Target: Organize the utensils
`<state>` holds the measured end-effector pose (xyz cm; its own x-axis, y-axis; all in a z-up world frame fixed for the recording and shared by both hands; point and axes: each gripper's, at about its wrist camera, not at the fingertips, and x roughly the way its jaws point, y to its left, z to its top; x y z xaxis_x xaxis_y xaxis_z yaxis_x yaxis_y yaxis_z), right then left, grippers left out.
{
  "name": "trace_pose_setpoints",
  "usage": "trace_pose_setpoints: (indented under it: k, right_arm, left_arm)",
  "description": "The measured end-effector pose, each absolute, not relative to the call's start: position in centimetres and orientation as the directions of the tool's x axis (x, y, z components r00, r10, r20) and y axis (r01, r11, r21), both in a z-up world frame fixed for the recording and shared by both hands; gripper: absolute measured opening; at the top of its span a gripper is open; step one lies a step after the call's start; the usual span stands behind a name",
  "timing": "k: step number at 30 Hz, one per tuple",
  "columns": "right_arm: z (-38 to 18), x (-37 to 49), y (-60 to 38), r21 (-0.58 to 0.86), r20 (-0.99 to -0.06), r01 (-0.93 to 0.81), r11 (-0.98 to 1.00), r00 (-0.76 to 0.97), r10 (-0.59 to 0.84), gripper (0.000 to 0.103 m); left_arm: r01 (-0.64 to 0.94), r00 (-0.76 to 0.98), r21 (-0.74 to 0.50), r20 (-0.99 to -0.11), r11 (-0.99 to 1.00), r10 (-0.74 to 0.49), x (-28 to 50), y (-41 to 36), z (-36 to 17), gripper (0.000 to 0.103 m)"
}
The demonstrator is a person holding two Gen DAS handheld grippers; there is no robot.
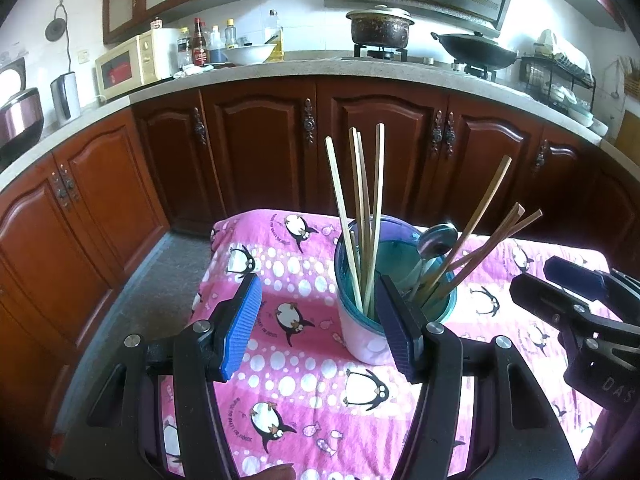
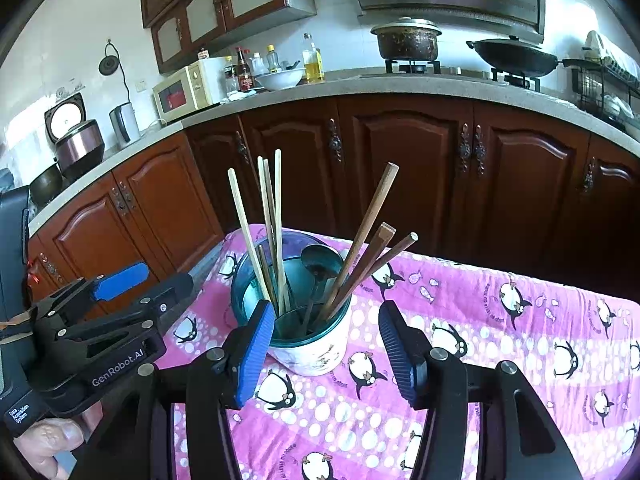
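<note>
A white utensil cup with a teal rim (image 1: 360,336) (image 2: 316,356) stands on a pink penguin cloth (image 1: 304,384) (image 2: 500,360). In it stand several pale chopsticks (image 1: 376,184) (image 2: 276,208), three brown chopsticks (image 1: 480,220) (image 2: 372,216) leaning right, and a metal spoon (image 1: 438,238) (image 2: 320,260). My left gripper (image 1: 318,328) (image 2: 168,276) is open and empty; its right finger overlaps the cup's near side. My right gripper (image 2: 326,344) (image 1: 534,276) is open and empty too, its left pad in front of the cup's rim. Neither gripper holds the cup.
Dark wooden cabinets (image 1: 260,148) run under a stone counter (image 2: 400,84) behind the table. On the counter are a microwave (image 1: 128,66), bottles, a bowl, a pot (image 1: 380,26), a wok (image 2: 516,58) and a dish rack. A hand (image 2: 48,444) shows at the lower left.
</note>
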<state>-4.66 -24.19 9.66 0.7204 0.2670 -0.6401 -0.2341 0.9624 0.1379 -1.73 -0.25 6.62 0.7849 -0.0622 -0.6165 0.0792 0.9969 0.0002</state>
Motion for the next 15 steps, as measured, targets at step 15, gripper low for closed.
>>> trace_pose_setpoints:
  k: [15]
  right_arm:
    - [9.49,-4.58,-24.14,0.141,-0.641,-0.237,0.961,0.718,0.271,0.053]
  left_arm:
    - [0.074,0.785,0.004,-0.617,0.997,-0.056,-1.70,-0.27,6.53,0.058]
